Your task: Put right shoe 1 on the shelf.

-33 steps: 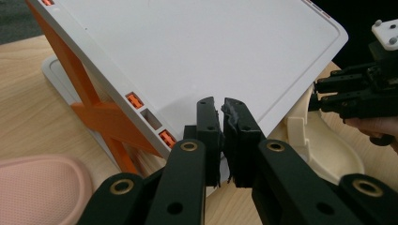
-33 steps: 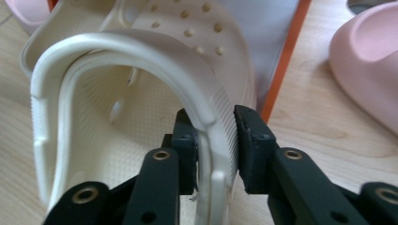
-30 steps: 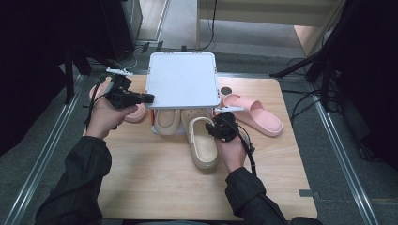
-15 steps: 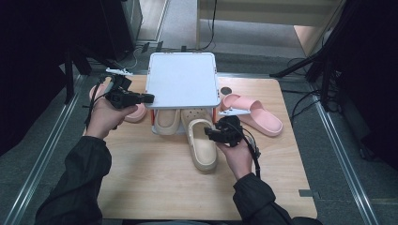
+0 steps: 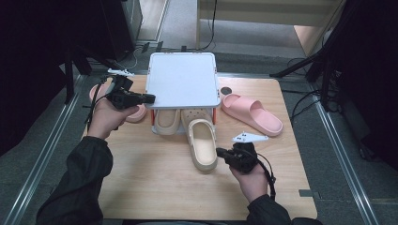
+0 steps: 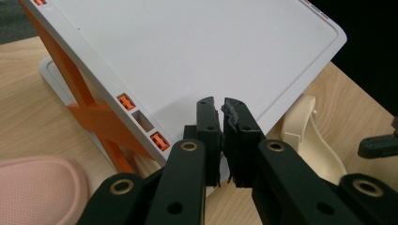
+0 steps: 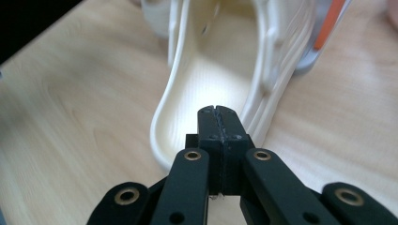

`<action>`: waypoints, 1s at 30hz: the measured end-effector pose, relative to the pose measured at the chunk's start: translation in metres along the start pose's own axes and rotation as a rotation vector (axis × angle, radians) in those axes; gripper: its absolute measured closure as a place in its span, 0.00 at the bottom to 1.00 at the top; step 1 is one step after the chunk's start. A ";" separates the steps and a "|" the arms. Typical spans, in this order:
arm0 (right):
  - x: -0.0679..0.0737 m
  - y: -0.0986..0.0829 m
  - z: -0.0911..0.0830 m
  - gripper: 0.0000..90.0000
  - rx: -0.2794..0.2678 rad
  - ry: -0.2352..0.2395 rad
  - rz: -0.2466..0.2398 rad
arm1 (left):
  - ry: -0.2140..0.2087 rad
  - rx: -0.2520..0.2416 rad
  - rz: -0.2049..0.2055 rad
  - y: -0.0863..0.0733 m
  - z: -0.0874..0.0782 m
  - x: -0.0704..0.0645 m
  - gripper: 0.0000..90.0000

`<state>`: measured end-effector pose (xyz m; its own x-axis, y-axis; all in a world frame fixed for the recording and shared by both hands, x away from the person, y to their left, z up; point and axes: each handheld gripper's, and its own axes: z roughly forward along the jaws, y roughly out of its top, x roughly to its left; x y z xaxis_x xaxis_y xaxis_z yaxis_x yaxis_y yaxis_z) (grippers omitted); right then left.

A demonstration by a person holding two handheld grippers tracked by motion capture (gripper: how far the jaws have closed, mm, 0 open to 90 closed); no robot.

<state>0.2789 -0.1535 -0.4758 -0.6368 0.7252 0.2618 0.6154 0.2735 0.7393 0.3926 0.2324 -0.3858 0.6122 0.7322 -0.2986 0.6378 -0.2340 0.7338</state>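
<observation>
Right tool (image 5: pixel 224 153) pinched empty just behind the cream clog's (image 5: pixel 202 143) heel, left tool (image 5: pixel 149 98) clamped on the rack (image 5: pixel 183 84) edge — a push from the heel could skew the clog against the rack leg, or tip the rack if that clamp slips.

A pink slipper (image 5: pixel 253 112) lies on the wooden table (image 5: pixel 155 187), right of the rack, beside a small black disc (image 5: pixel 226 90).
</observation>
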 end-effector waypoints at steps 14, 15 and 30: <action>0.019 -0.042 0.015 1.00 0.090 0.052 -0.055 | -0.011 -0.011 -0.006 -0.001 0.001 0.003 0.97; 0.020 -0.044 0.016 1.00 0.093 0.057 -0.060 | -0.009 -0.013 -0.005 -0.001 0.001 0.002 0.97; 0.025 -0.034 0.037 1.00 0.125 0.036 -0.094 | -0.019 -0.024 -0.016 -0.002 0.001 0.003 0.97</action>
<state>0.2593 -0.1210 -0.5176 -0.7089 0.6705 0.2189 0.6041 0.4169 0.6792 0.3936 0.2343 -0.3894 0.6108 0.7232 -0.3223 0.6367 -0.2066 0.7429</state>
